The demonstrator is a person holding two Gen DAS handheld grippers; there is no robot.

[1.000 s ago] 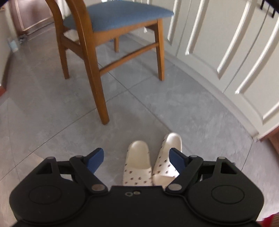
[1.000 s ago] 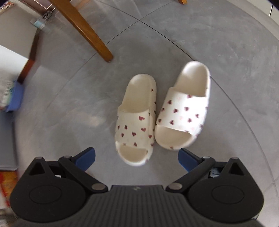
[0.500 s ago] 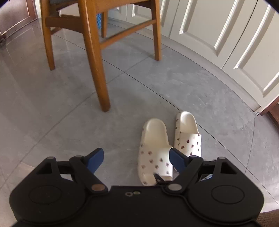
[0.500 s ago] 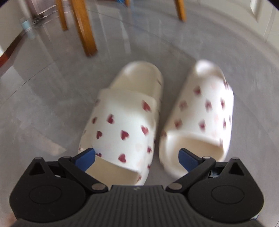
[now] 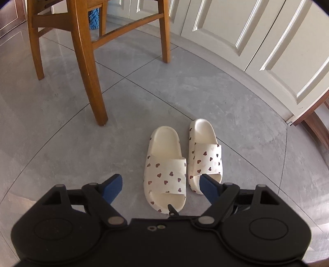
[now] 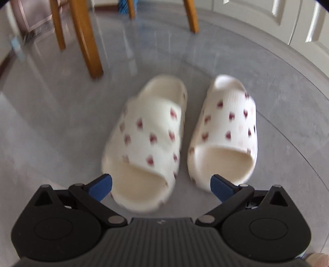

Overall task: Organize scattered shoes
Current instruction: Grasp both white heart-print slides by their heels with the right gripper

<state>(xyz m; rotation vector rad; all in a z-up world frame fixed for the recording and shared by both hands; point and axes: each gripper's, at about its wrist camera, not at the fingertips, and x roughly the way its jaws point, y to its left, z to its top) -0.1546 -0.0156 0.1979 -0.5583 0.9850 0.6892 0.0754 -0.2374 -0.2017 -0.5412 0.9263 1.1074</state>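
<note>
Your left gripper (image 5: 161, 185) fills the bottom of its view with both blue fingertips (image 5: 112, 185) spread wide apart and nothing between them; it hangs above the floor, touching neither slipper. Your right gripper (image 6: 161, 185) sits likewise at the bottom of its own view, jaws parted wide and holding nothing. Its left fingertip (image 6: 100, 185) lies at the toe edge of the nearer slipper, though the blur leaves contact undecided.

In the left wrist view, the left slipper (image 5: 165, 170) lies at lower centre, cream with dark red hearts on its strap, open toe toward you and heel toward the top of the frame. The right slipper (image 5: 205, 156) lies just beside it to the right, set slightly further up the frame and pointing the same way; a narrow gap separates the two. Your right-hand blue fingertip overlaps the toe of this slipper in the picture.

In the right wrist view the same pair fills the centre: the left slipper (image 6: 148, 141) is heavily blurred, the right slipper (image 6: 226, 131) somewhat sharper. Both rest flat on the grey tiled floor (image 5: 51, 133).

Further out, a wooden chair (image 5: 86, 51) stands in the upper left of the left wrist view, its nearest leg planted up and left of the slippers, well apart from them. White panelled doors (image 5: 257, 41) curve across the upper right. A blue fluffy object (image 5: 95, 19) shows behind the chair legs at the top.
</note>
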